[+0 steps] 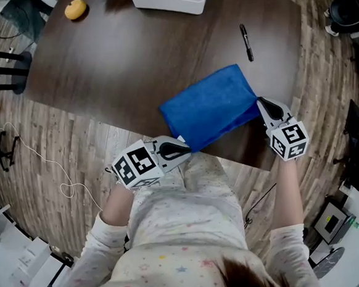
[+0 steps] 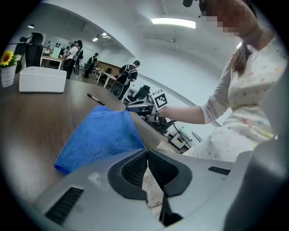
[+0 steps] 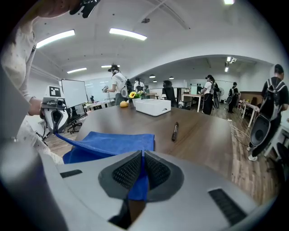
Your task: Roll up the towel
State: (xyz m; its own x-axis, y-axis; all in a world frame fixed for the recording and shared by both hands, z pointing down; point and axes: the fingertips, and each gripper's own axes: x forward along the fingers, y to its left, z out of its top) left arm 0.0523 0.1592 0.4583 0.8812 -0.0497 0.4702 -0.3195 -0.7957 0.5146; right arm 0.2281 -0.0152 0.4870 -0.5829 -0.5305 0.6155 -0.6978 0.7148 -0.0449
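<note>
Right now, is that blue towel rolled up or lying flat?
Not rolled. The towel lies mostly flat on the table; only its near edge is lifted, pinched by the left gripper and right gripper.

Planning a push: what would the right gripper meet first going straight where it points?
The blue towel that the right gripper is shut on: its bulk seems to lie straight ahead.

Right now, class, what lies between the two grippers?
The blue towel: its near edge runs from the left gripper to the right gripper, seen best in the head view.
</note>
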